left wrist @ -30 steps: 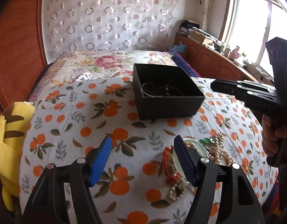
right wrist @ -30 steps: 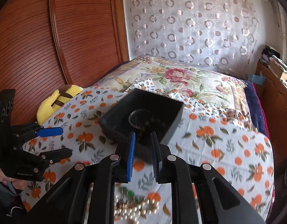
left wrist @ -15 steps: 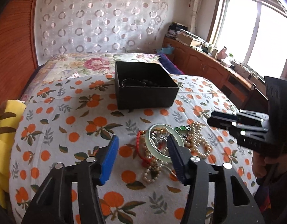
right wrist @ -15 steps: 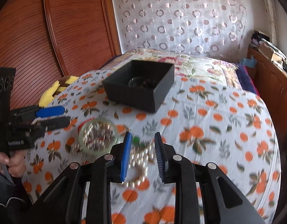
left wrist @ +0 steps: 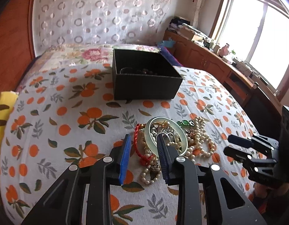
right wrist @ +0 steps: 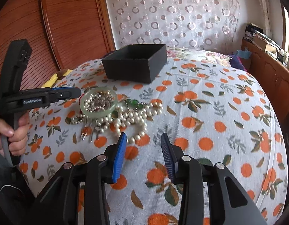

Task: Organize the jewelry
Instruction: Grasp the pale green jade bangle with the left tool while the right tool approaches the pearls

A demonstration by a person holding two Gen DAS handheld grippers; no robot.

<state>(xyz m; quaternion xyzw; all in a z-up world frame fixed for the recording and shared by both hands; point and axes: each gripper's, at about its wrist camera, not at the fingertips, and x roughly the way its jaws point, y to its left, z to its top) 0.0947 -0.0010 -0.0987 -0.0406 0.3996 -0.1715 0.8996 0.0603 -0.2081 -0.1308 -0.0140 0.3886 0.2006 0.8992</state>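
The left hand-held gripper (left wrist: 143, 152) is closing around the red cord bracelet (left wrist: 138, 144) in the jewelry pile on the orange-print bedspread (left wrist: 56, 120), not yet gripping. The empty right hand-held gripper (right wrist: 143, 148) opens near the pearl strands (right wrist: 136, 120). Next comes a firm pinch, then a carry to the black open box (left wrist: 144, 78).

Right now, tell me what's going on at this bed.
A person is sorting jewelry on the orange-print bedspread with a tool in each hand. The left tool is closing over the near edge of the tangled pile, around a red cord bracelet and pearl strands beside the pale green bangle; nothing is lifted yet. The right tool is opening, empty, just short of the pearls. The black box behind already holds a few pieces.
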